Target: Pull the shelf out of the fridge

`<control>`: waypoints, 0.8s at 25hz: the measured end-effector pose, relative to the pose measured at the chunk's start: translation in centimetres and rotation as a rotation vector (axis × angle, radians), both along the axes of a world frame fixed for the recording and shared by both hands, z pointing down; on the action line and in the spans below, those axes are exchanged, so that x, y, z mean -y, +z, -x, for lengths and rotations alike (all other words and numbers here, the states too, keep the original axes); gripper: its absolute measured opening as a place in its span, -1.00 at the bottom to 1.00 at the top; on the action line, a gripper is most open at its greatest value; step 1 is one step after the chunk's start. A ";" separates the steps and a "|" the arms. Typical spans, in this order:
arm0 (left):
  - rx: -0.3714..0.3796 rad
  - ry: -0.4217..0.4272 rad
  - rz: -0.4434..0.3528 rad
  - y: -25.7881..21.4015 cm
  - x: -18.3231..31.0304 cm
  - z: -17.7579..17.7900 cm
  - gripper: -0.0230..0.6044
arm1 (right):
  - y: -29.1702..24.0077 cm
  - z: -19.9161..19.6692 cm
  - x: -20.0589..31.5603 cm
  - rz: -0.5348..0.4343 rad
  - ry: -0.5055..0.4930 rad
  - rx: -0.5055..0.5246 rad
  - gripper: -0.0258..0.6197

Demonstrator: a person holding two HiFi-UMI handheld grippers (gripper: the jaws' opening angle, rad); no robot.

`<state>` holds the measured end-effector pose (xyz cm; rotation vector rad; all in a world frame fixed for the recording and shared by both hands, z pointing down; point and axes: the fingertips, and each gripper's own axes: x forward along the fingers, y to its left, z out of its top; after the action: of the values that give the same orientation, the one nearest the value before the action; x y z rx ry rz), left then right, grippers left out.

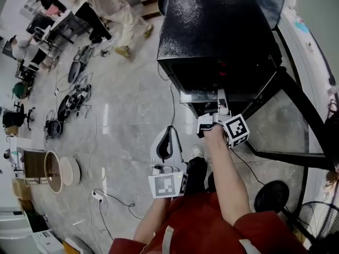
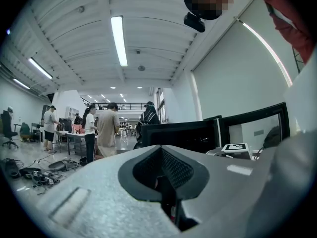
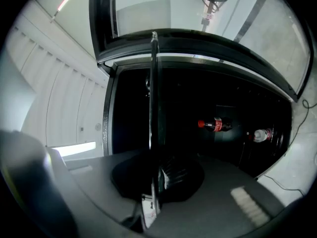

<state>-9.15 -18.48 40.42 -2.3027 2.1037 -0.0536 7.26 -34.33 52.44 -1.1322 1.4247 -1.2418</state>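
Note:
The black fridge (image 1: 217, 36) stands open, with its glass door (image 1: 296, 115) swung out to the right. My right gripper (image 1: 221, 102) reaches into the fridge's front opening. In the right gripper view it (image 3: 156, 182) is shut on the front edge of the thin shelf (image 3: 153, 98), which shows edge-on as a narrow line running away from the jaws. Inside the dark fridge lie a cola bottle (image 3: 214, 125) and a second bottle (image 3: 260, 134). My left gripper (image 1: 169, 132) hangs back from the fridge over the floor, and it (image 2: 168, 182) is shut with nothing in it.
Cables and gear (image 1: 74, 97) lie on the floor to the left. A person (image 1: 119, 15) walks at the back. A round fan (image 1: 271, 196) stands by my right side. A bin (image 1: 53, 171) is at the left.

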 end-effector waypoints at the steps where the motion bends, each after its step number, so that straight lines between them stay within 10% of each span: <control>1: 0.001 -0.002 0.003 0.2 -0.3 0.1 -0.94 | 0.4 -0.1 -0.7 -0.001 0.000 0.001 -0.89; 20: -0.049 0.045 0.022 1.4 -7.5 1.9 -0.94 | 1.0 -0.8 -12.1 -0.021 -0.039 -0.002 -0.88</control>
<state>-11.07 -10.95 41.85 -2.3863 2.0831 -0.0195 8.08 -22.28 53.47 -1.0972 1.4641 -1.2504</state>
